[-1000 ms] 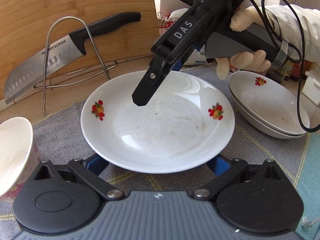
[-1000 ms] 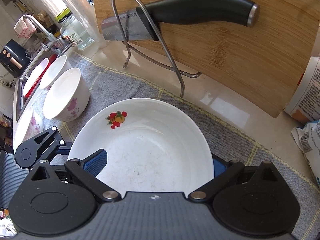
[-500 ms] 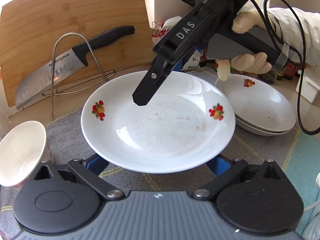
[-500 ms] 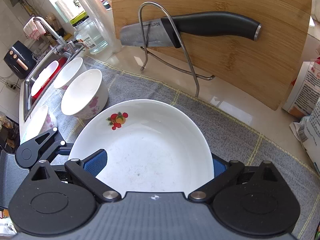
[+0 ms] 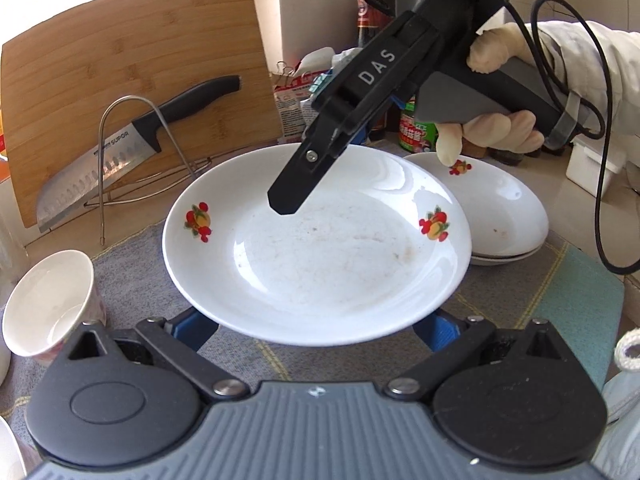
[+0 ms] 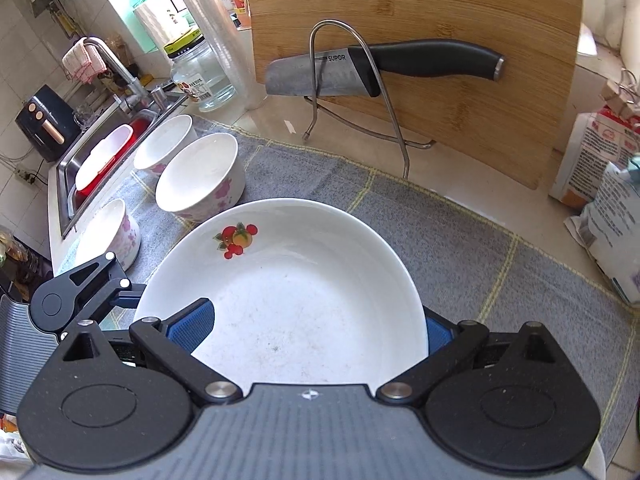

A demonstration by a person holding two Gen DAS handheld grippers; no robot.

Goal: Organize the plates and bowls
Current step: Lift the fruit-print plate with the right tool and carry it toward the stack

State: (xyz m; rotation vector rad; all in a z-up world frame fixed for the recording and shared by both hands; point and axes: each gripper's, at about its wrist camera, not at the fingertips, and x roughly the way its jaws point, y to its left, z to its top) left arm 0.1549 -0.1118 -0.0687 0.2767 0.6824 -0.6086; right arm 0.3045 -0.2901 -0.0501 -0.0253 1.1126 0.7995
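Plate hangs above the grey mat, right gripper clamped on its 12 o'clock rim. Left gripper spreads wide under its 6 o'clock edge; grip unclear. 2 plates stack at 3 o'clock.

plates 3 | bowls 3 | knife 1 | cutting board 1

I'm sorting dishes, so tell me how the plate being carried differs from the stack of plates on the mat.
The carried plate is one plate, lifted off the mat; the stacked plates are several nested and resting on the grey mat. The carried plate is under the right hand-held gripper; the stack lies clear of its fingers. Both are white with fruit motifs and faint smears.
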